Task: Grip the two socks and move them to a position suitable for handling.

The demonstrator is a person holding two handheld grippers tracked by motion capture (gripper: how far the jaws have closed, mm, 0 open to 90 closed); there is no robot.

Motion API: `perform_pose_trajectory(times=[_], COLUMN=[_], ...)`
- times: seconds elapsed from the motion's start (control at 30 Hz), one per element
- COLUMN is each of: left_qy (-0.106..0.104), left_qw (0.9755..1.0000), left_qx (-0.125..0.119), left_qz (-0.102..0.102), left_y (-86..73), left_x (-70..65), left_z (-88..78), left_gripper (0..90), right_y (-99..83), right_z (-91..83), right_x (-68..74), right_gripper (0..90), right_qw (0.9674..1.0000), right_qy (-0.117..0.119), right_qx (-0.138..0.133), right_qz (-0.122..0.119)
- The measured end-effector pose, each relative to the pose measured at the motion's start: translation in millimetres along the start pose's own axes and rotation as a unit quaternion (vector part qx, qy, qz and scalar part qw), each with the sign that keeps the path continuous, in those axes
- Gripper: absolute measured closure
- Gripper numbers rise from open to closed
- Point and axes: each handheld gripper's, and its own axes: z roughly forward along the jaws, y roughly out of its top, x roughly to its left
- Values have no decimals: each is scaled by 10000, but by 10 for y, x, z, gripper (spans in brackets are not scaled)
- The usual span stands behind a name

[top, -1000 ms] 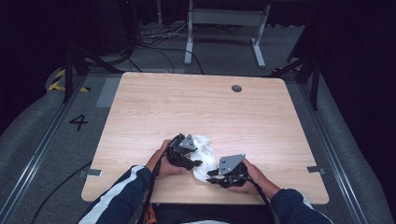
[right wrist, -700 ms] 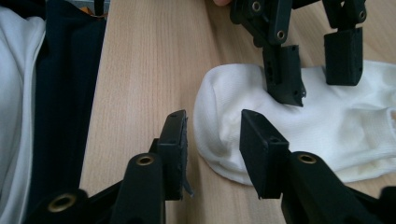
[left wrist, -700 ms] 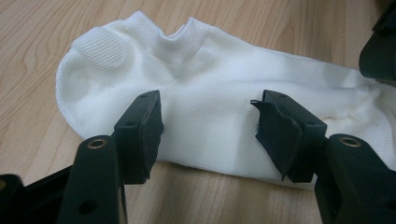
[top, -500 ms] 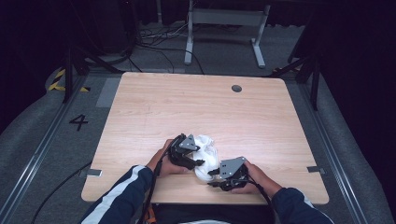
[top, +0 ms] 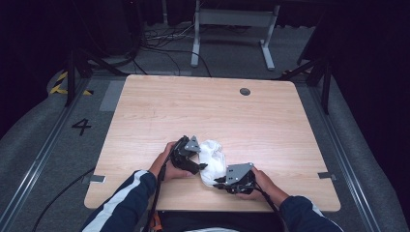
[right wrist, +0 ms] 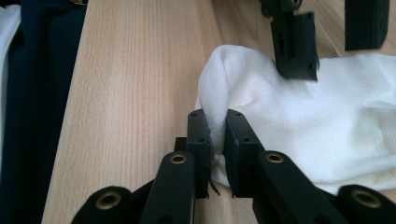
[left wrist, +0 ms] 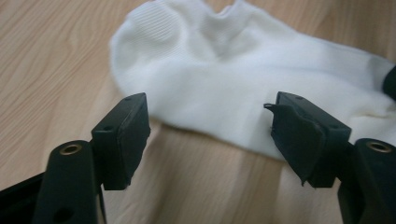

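The surface [top: 212, 111] is seen from above the person's side, facing forward and down, from well back. Each gripper view is taken close in, low along its own tongs toward the wood. The white sock [top: 212, 157] is shared by all three views; the left tongs [right wrist: 322, 37] are caught in the right gripper view.

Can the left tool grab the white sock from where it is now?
Probably yes. The left tool has just opened its jaws, and the white sock lies right ahead on the table with nothing between. The right tool already pinches one end.
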Motion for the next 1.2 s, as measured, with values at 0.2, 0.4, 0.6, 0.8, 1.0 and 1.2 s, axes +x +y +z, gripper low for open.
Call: perform_pose_trajectory(times=[0.2, 0.4, 0.6, 0.8, 1.0, 1.2], left_qy=[15, -105, -108, -110, -116, -122], left_qw=[10000, 9999, 9999, 9999, 9999, 9999], left_qx=[-3, -105, -112, -89, -90, -82], left_qz=[-95, 60, 47, 69, 68, 90], left_y=[-48, -5, 8, 9, 9, 9], left_x=[36, -51, -55, -50, -49, -46], left_z=[17, 84, 100, 98, 98, 97], left_gripper=[263, 262, 249, 244, 245, 246], right_y=[6, 51, 56, 77, 98, 109], right_z=[-62, -184, -222, -229, -252, -325], right_x=[20, 90, 96, 50, 32, 42], right_gripper=[843, 845, 845, 846, 847, 847], right_qw=[9999, 9998, 9996, 9994, 9994, 9993], right_qy=[80, 163, 188, 245, 187, 70], right_qx=[66, -120, -181, -257, -277, -357], right_qz=[86, 15, -44, -30, -68, -102])
